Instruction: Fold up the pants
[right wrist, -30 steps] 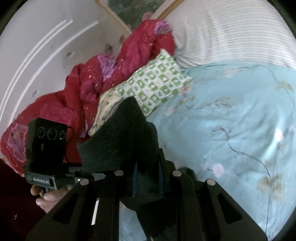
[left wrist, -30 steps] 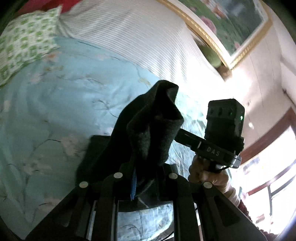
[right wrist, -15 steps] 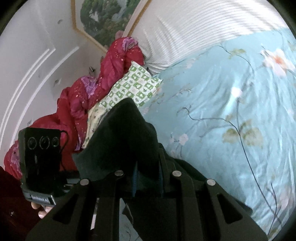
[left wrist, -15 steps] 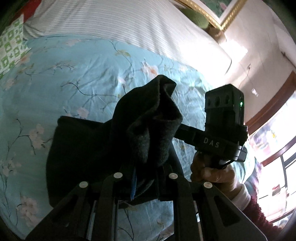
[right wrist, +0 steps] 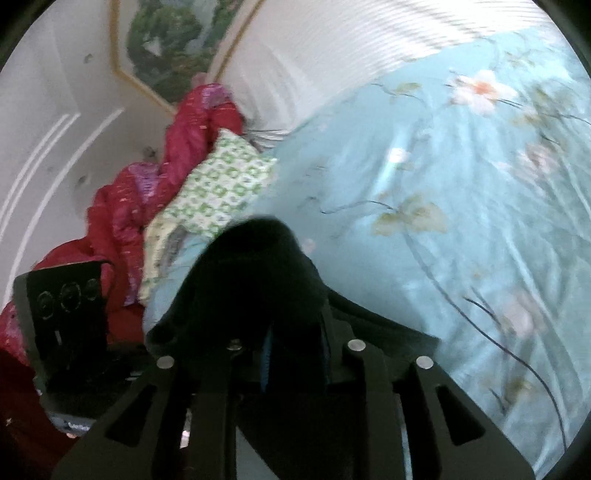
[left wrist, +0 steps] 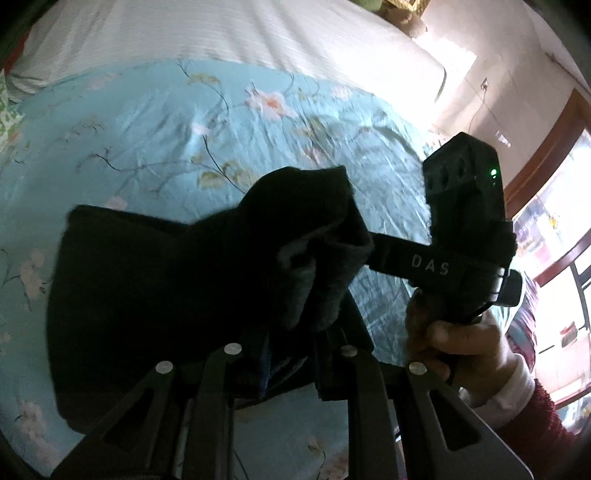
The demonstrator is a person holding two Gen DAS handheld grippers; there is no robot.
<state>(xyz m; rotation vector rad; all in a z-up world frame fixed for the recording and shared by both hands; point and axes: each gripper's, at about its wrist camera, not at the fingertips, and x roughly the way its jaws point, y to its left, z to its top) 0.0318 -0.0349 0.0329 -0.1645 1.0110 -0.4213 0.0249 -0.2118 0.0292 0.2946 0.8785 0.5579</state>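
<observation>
So both grippers tilt down toward the bed point(left wrist: 155, 122), side by side, each with a bunch of the pants point(left wrist: 177, 280) between its fingers. Left gripper point(left wrist: 291, 354): dark cloth bulges up out of the jaws in a rumpled peak; jaws are narrow and opening, cloth between them, pads look to be touching it. Right gripper point(right wrist: 295, 350): same story, a dark hump of pants rises from narrow jaws that are opening, cloth between the blue-edged pads.

From the left wrist view the right tool shows to the right, level with the left one, its black camera block up top, gripped from below by a hand point(left wrist: 465, 347) in a white cuff and red sleeve point(left wrist: 535, 424). From the right wrist view the left tool's black block sits low at the left edge; its hand is barely visible.

Pants: black, lying on the blue floral sheet, near edge lifted by the two tools. Flat part spreads out to the left of the left gripper as a wide dark slab; long axis seems to run across the bed, left to right, along the line between the tools. Which end is waist I cannot tell, too dark.

Green-white pillow point(right wrist: 218, 192) and red quilt point(right wrist: 155, 192) sit far left, well apart from the pants. White striped sheet point(left wrist: 229, 33) beyond.
</observation>
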